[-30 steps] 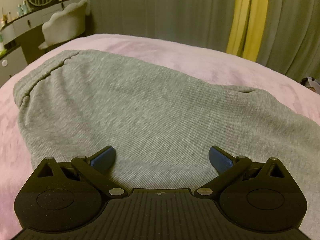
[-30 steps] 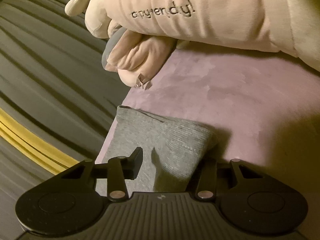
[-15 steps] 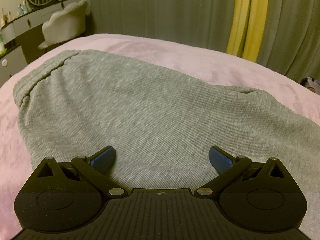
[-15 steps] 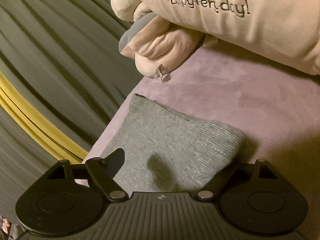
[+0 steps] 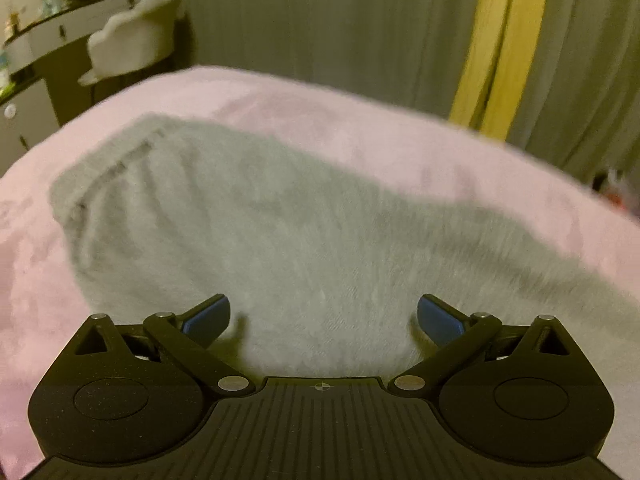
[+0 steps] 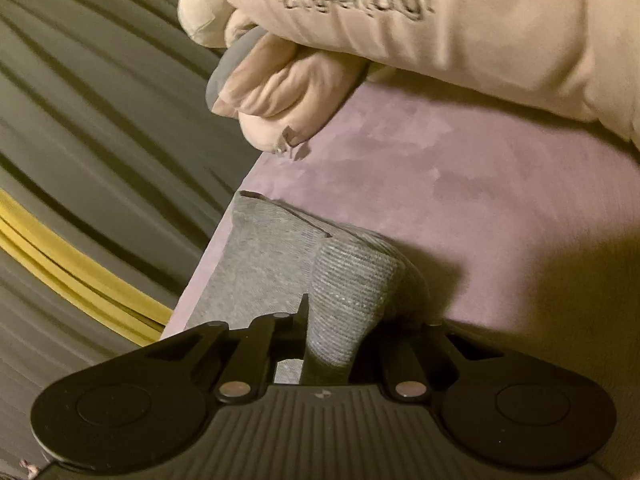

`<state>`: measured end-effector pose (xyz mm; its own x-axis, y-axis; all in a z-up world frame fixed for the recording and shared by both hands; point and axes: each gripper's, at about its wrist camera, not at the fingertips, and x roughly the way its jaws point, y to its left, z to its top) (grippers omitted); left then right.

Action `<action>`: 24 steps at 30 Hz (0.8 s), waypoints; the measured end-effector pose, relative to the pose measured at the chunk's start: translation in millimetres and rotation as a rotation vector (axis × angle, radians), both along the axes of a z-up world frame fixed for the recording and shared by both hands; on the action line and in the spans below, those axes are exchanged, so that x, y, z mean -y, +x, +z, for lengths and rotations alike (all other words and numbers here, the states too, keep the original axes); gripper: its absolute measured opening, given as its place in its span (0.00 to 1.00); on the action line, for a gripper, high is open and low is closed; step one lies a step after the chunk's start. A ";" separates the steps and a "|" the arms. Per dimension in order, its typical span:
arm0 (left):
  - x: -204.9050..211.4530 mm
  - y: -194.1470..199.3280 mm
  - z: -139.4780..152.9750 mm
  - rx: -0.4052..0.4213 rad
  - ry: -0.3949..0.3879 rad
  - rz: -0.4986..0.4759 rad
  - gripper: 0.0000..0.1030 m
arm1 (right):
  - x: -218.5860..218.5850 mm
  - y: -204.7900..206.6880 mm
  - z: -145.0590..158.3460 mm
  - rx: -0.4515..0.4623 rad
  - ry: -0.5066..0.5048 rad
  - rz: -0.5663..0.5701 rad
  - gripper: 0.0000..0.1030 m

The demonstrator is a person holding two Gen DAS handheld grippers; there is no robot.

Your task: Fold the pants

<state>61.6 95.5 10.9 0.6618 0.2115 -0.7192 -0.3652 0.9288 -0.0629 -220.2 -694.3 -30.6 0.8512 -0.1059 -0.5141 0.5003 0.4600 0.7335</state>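
Grey knit pants [image 5: 280, 220] lie spread on the pink bed cover [image 5: 360, 120], waistband at the far left. My left gripper [image 5: 323, 312] hovers over their near part, jaws wide open, blue pads [image 5: 208, 320] holding nothing; this view is blurred. In the right wrist view the leg end [image 6: 260, 264] lies at the bed's corner. My right gripper [image 6: 340, 320] is closing, and a bunched fold of the ribbed cuff [image 6: 352, 276] stands pinched between its black fingers. The right finger is hidden behind the cloth.
A large cream plush toy [image 6: 440, 32] with stitched lettering lies on the bed just beyond the cuff. Grey curtains [image 6: 80, 120] with a yellow strip [image 5: 500, 40] hang past the bed edge. A white chair [image 5: 132, 36] and a dressing table stand at the far left.
The left gripper has lifted away from the pants, which now look smaller and blurred. The right jaws spread wide over the cuff, then closed, gathering it into an upright fold.
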 end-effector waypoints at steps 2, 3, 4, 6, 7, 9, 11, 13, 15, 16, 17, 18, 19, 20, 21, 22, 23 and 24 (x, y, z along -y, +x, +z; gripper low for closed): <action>-8.5 -12.5 23.4 0.063 -0.021 -0.006 1.00 | 0.6 0.9 6.6 -0.010 -0.025 0.024 0.10; -12.5 -18.8 34.7 0.082 -0.015 -0.018 1.00 | 0.9 1.1 9.7 -0.019 -0.039 0.033 0.10; -15.8 -24.0 45.6 0.092 0.008 -0.031 1.00 | 0.4 2.8 12.7 -0.035 -0.053 0.041 0.10; -22.9 -33.9 58.1 0.112 0.072 -0.068 1.00 | -1.8 7.3 17.6 -0.070 -0.073 0.043 0.10; -26.0 -37.8 60.0 0.124 0.102 -0.080 1.00 | -4.5 9.4 21.4 -0.085 -0.084 0.036 0.10; -33.0 -50.0 54.3 0.176 0.153 -0.070 1.00 | -12.8 15.3 33.1 -0.106 -0.122 0.019 0.10; -46.3 -50.5 47.6 0.169 0.079 -0.003 1.00 | -28.6 27.0 52.1 -0.118 -0.209 0.033 0.10; -66.2 -48.8 41.7 0.182 -0.050 0.069 1.00 | -54.6 43.3 80.0 -0.094 -0.321 0.100 0.10; -80.4 -47.5 38.5 0.182 -0.137 0.119 1.00 | -96.8 61.4 114.8 -0.024 -0.450 0.216 0.10; -83.3 -49.0 38.3 0.187 -0.155 0.128 1.00 | -123.1 68.9 130.6 0.022 -0.510 0.296 0.10; -83.6 -52.3 37.8 0.198 -0.156 0.132 1.00 | -154.4 75.8 144.4 0.077 -0.571 0.403 0.10; -83.9 -54.1 38.6 0.205 -0.155 0.135 1.00 | -185.3 80.8 153.1 0.124 -0.627 0.515 0.10; -84.4 -54.3 38.8 0.206 -0.161 0.135 1.00 | -218.3 84.4 157.2 0.157 -0.683 0.629 0.11; -84.4 -54.9 38.6 0.205 -0.169 0.133 1.00 | -253.1 87.2 155.7 0.172 -0.732 0.740 0.12; -84.8 -54.3 38.4 0.201 -0.173 0.130 1.00 | -284.0 89.2 148.9 0.173 -0.768 0.834 0.12; -85.1 -55.0 36.9 0.197 -0.171 0.128 1.00 | -313.1 90.9 137.1 0.167 -0.795 0.924 0.12; -84.6 -54.2 35.7 0.191 -0.167 0.126 1.00 | -342.7 93.2 118.5 0.146 -0.812 1.021 0.12; -83.4 -52.8 34.8 0.181 -0.165 0.123 1.00 | -362.5 96.3 101.3 0.107 -0.802 1.086 0.12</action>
<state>8.9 178.9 45.7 0.7594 0.1882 -0.6228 -0.4435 0.8501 -0.2839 -123.9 -331.8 70.7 0.7274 0.4031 -0.5553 -0.4286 0.8989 0.0911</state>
